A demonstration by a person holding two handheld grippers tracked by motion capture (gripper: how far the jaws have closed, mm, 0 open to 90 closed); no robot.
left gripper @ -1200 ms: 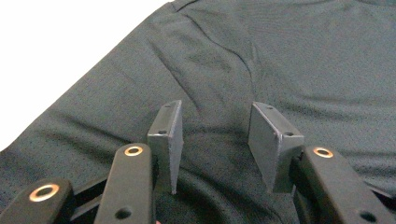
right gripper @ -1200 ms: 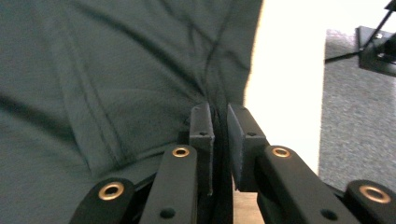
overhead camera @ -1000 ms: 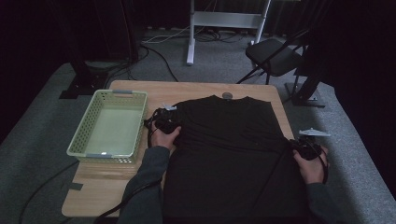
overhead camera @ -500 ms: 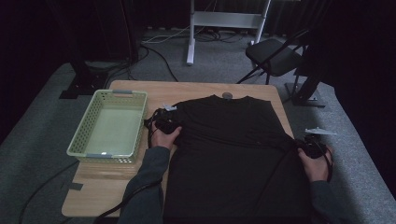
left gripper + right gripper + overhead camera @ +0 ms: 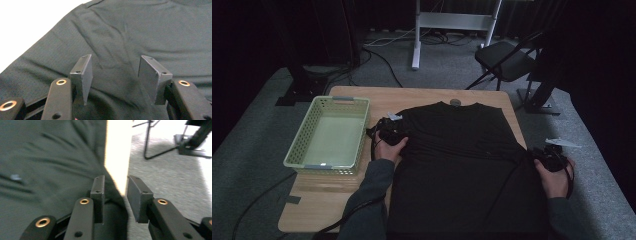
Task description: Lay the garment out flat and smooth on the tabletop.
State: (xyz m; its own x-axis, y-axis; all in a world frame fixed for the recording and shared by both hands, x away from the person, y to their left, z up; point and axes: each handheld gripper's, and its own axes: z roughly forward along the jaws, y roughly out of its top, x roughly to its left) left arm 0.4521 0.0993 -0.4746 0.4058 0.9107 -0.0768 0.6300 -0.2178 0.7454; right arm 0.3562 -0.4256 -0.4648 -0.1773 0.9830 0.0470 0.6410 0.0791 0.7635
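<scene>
A black T-shirt (image 5: 462,160) lies spread flat on the wooden table (image 5: 422,97), collar at the far side. My left gripper (image 5: 389,134) rests at the shirt's left shoulder. In the left gripper view its jaws (image 5: 115,65) stand wide and have just been opening, with the shirt fabric (image 5: 125,30) lying slack under and between them. My right gripper (image 5: 549,155) is at the right sleeve, past the table's right edge. Its jaws (image 5: 115,183) have just been opening too. The dark sleeve edge (image 5: 112,220) sits low in the gap, and the pads do not press on it.
A pale green basket (image 5: 342,100) stands on the table left of the shirt. A small round grey thing (image 5: 455,102) lies at the collar. A folding chair (image 5: 507,62) and a white stand (image 5: 452,20) are on the grey carpet beyond the table.
The right hand and its gripper have edged a little to the right at the sleeve. The left hand has kept still at the shoulder.
</scene>
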